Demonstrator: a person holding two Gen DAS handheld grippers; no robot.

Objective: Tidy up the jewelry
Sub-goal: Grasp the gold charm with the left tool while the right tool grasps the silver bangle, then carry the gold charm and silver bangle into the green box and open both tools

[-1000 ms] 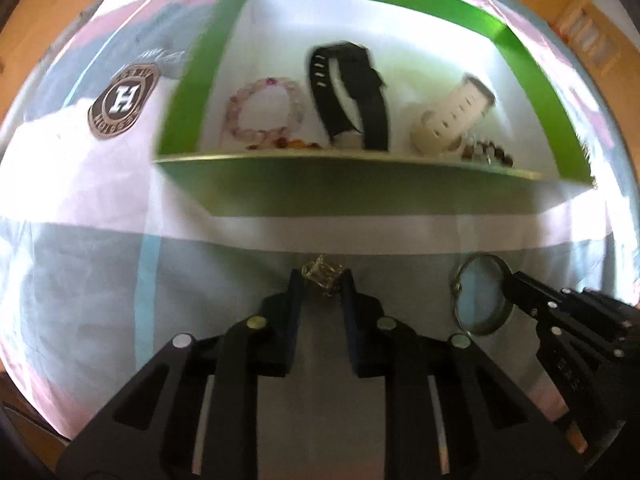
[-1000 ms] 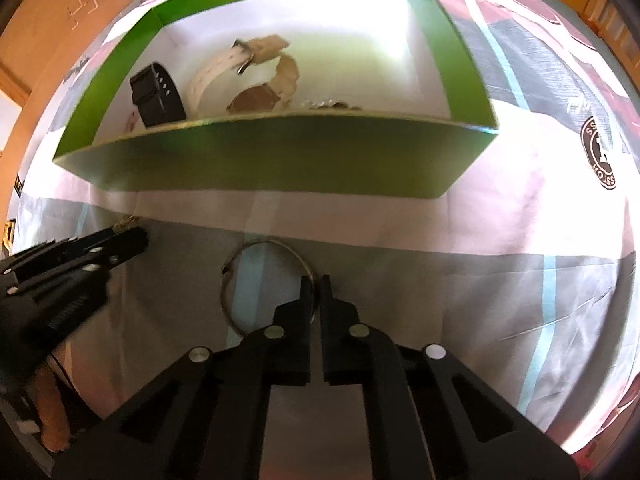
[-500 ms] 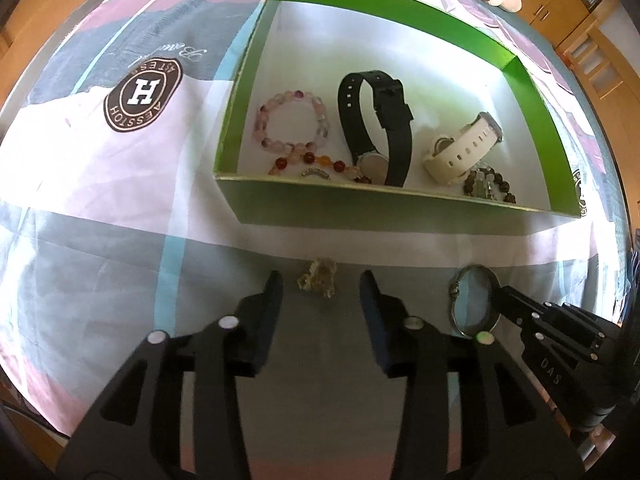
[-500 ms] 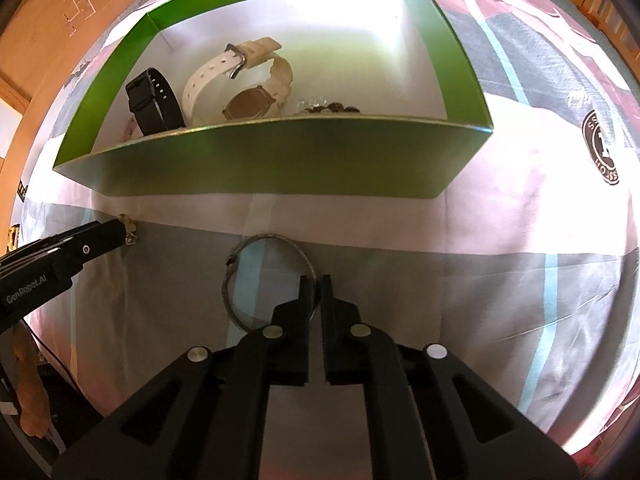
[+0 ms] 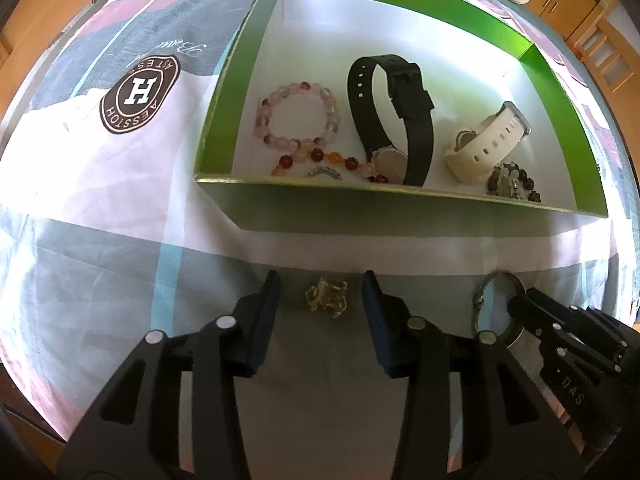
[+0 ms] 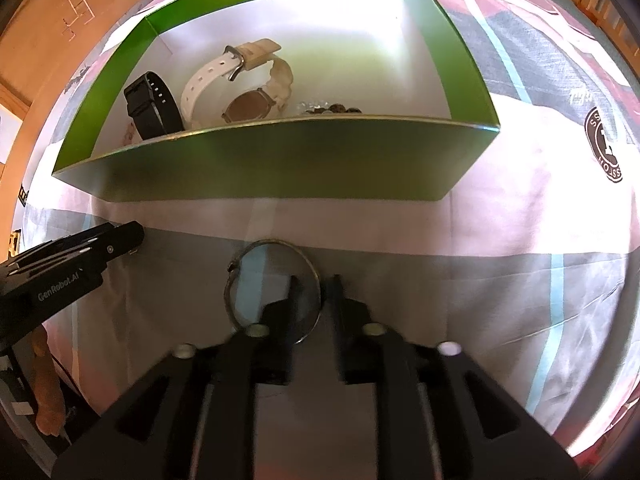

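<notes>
A green box (image 5: 400, 210) with a white floor holds a pink bead bracelet (image 5: 296, 116), a black watch (image 5: 394, 120), a white watch (image 5: 486, 142), an orange bead string and dark beads. My left gripper (image 5: 322, 296) is open, its fingers either side of a small gold chain (image 5: 327, 298) lying on the cloth before the box. My right gripper (image 6: 314, 286) is open, its fingers straddling the rim of a thin metal bangle (image 6: 272, 284) flat on the cloth. The bangle also shows in the left wrist view (image 5: 496, 306), and the box in the right wrist view (image 6: 280, 160).
A striped grey, pink and white cloth (image 5: 100, 208) with a round brown logo (image 5: 138, 94) covers the table. Wooden furniture (image 5: 600, 48) stands beyond the far edge. The left gripper shows at the left of the right wrist view (image 6: 72, 260).
My left gripper opened and let go of the gold chain, which now lies on the cloth. My right gripper opened from shut, around the bangle's rim.
</notes>
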